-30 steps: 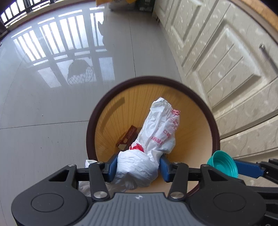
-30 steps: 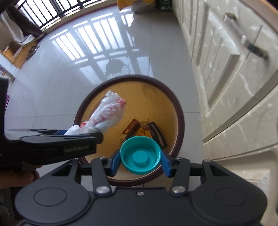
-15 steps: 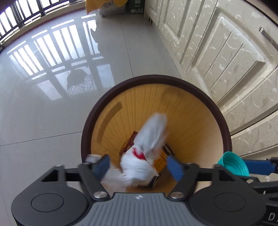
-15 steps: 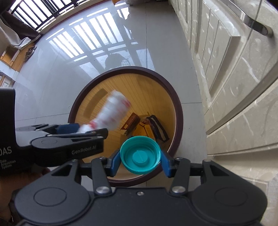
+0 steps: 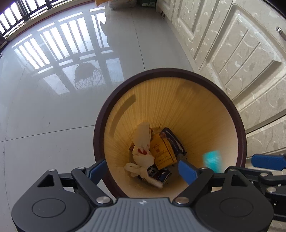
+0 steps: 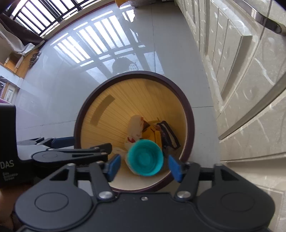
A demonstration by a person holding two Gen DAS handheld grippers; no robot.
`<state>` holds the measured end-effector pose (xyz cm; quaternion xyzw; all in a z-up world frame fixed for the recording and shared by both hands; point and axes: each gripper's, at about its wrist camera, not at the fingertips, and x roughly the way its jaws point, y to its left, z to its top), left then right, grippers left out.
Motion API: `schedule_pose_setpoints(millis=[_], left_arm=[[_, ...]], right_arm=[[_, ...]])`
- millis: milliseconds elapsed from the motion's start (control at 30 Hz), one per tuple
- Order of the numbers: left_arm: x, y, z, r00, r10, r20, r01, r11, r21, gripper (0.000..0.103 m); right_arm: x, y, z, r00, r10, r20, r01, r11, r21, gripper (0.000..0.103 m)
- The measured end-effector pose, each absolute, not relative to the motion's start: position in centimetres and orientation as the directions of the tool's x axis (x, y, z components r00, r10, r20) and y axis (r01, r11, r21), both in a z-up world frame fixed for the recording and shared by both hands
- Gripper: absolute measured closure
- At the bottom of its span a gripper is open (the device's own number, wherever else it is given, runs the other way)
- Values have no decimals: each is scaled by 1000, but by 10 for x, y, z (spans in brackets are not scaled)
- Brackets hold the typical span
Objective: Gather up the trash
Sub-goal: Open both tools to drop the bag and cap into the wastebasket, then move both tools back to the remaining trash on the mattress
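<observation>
A round bin [image 5: 239, 121] with a dark brown rim and yellow ribbed inside stands on the floor; it also shows in the right wrist view [image 6: 189, 114]. At its bottom lie a white plastic bag with red print [image 5: 143, 142], a yellow carton [image 5: 161, 151] and dark wrappers. My left gripper [image 5: 143, 169] is open and empty above the bin's near rim. My right gripper [image 6: 143, 166] is open; a teal lid [image 6: 145, 158] is blurred in mid-air between its spread fingers, falling into the bin. The lid shows as a teal blur in the left wrist view [image 5: 212, 161].
Cream cabinet doors [image 5: 241, 53] with a metal handle [image 6: 268, 23] run along the right, close to the bin. Glossy grey floor tiles [image 5: 53, 116] spread to the left and far side. Bags and boxes [image 5: 125, 2] sit at the far wall.
My left gripper opened and the white bag dropped to the bin's bottom. My right gripper has just opened and let go of the teal lid, which is falling.
</observation>
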<state>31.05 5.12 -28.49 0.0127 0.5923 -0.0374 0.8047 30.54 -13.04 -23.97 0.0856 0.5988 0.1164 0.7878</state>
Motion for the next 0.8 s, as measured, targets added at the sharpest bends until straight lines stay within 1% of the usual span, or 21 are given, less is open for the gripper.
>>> schedule_pose_setpoints(millis=[267, 333, 400, 533, 700, 800], left_arm=[[302, 56, -283, 283, -38, -958, 74, 997, -17, 10], [298, 61, -280, 277, -35, -960, 63, 998, -19, 9], [295, 65, -277, 275, -24, -961, 57, 998, -9, 7], [291, 74, -267, 285, -6, -958, 35, 999, 4, 4], [284, 79, -255, 294, -14, -956, 34, 999, -4, 0], [279, 81, -249, 299, -15, -954, 40, 999, -3, 0]], right_arm=[[304, -129, -240, 237, 240, -942, -117, 969, 217, 35], [303, -130, -239, 237, 225, -945, -125, 972, 200, 31], [301, -130, -237, 246, 206, -947, -133, 975, 178, 23], [299, -132, -235, 255, 181, -950, -135, 979, 151, 16], [293, -132, -230, 263, 153, -953, -150, 982, 116, 3], [289, -131, -227, 274, 137, -952, -163, 982, 95, 0]])
